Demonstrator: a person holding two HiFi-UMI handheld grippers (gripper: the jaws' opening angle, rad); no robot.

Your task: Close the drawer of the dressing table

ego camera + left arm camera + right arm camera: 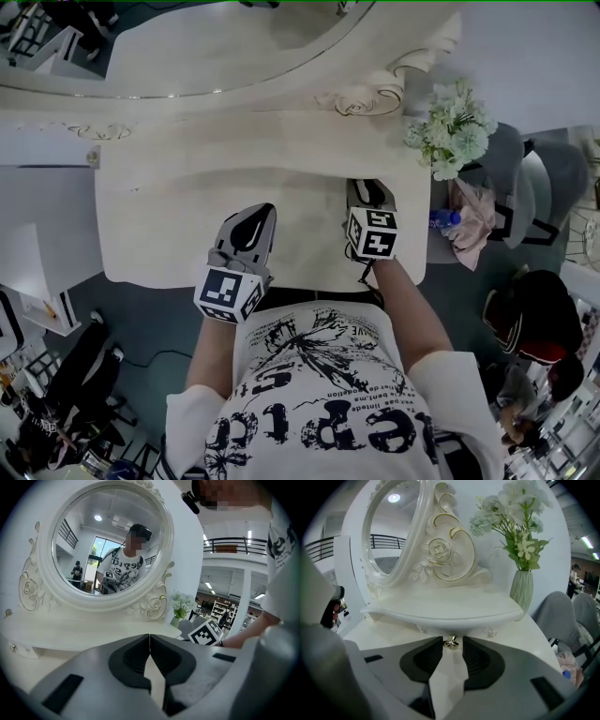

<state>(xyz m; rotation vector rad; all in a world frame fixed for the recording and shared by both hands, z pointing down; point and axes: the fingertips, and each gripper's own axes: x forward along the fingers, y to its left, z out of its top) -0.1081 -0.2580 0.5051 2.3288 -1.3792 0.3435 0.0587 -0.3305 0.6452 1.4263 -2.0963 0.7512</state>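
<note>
Right gripper (pixel 452 641) aimed at a small gold knob (pixel 450 643), jaws parted to either side of it, loose around it rather than squeezing. Knob on the front of the drawer (pixel 474 631), tucked under the upper shelf (pixel 440 613) of the dressing table (pixel 178 225) and seemingly pushed home already, so little left to do. Left gripper (pixel 149 639) closed on nothing, hovering above the tabletop, apparently not needed for the push. Vase of flowers (pixel 520 592) to the right, well clear.

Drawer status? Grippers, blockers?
Left gripper shut, empty. Right gripper open, drawer knob between its tips. Drawer looks pushed in under the shelf. No blocker seen.
</note>
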